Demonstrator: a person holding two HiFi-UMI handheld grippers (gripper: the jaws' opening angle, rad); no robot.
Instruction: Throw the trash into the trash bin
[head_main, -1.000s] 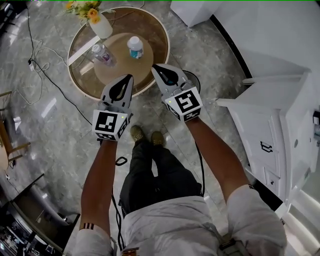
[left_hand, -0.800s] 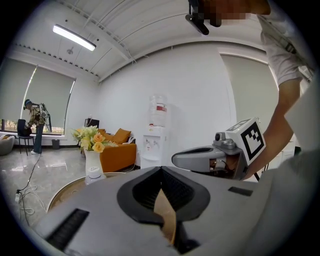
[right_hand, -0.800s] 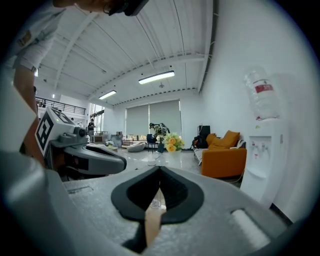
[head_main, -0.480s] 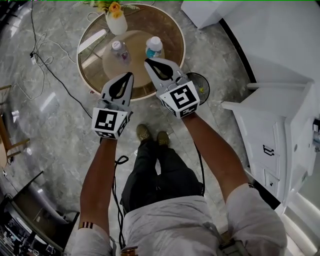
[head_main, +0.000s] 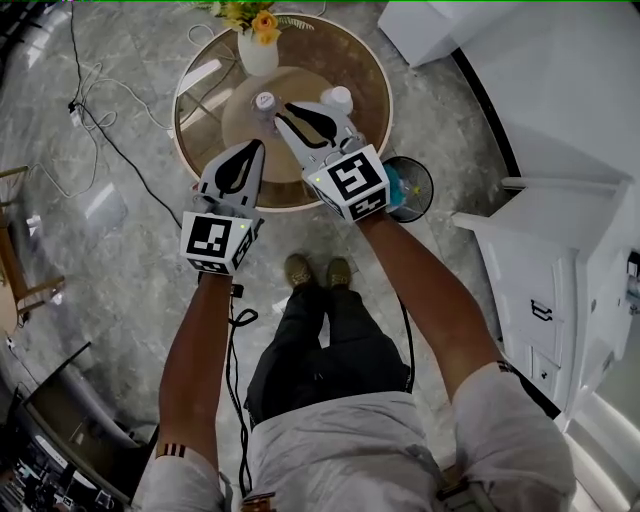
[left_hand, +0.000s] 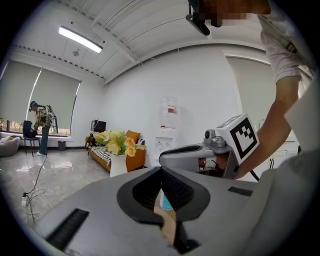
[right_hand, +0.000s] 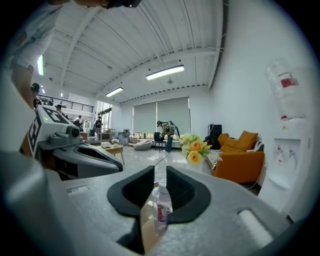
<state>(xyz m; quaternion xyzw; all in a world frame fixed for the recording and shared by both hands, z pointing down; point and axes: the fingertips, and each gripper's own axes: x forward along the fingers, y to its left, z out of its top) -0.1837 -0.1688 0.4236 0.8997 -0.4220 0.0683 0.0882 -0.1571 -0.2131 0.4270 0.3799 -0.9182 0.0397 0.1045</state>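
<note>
While the jaws of the right gripper (right_hand: 160, 171) were opening, the clear bottle (right_hand: 161, 207) with a pink label stood upright just ahead of their tips. It was seen through the gap, and neither pad pressed on it. A second bottle (left_hand: 165, 201), with a white cap and a blue label, stood upright close to the right of this gripper and was seen ahead of the left gripper (left_hand: 160, 170). The jaws of the left gripper were together at the tips and held nothing. Both bottles were on the round tabletop (head_main: 330, 50), and both grippers reached over its near part, the left one a little further back. Beyond the bottles a white vase (head_main: 258, 45) with yellow flowers stood. The black trash bin (head_main: 428, 175) was on the floor, to the right of the right gripper and just beside the edge of the tabletop.
</note>
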